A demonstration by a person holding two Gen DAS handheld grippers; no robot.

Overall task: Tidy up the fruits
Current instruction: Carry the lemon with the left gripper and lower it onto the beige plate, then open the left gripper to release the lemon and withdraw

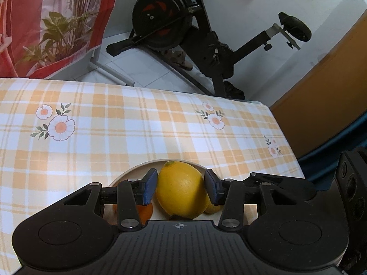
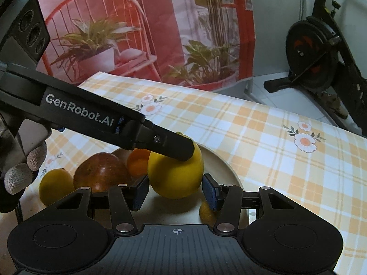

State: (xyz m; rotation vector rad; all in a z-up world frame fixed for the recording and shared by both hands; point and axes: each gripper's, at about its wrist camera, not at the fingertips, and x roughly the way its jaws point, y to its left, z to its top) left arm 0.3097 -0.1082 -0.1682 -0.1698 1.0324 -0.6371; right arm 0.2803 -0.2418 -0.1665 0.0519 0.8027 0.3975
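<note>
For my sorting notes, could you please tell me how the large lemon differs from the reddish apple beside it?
The lemon is bright yellow and matte; the apple is reddish-brown and glossy. The lemon sits between the left gripper pads; no gripper reaches the apple. Both rest at the plate.

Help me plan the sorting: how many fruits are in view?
5. A big lemon on the plate, an orange behind it, a small yellow fruit in front, a red-brown fruit left of the orange, another yellow fruit farthest left. More may be hidden.
</note>
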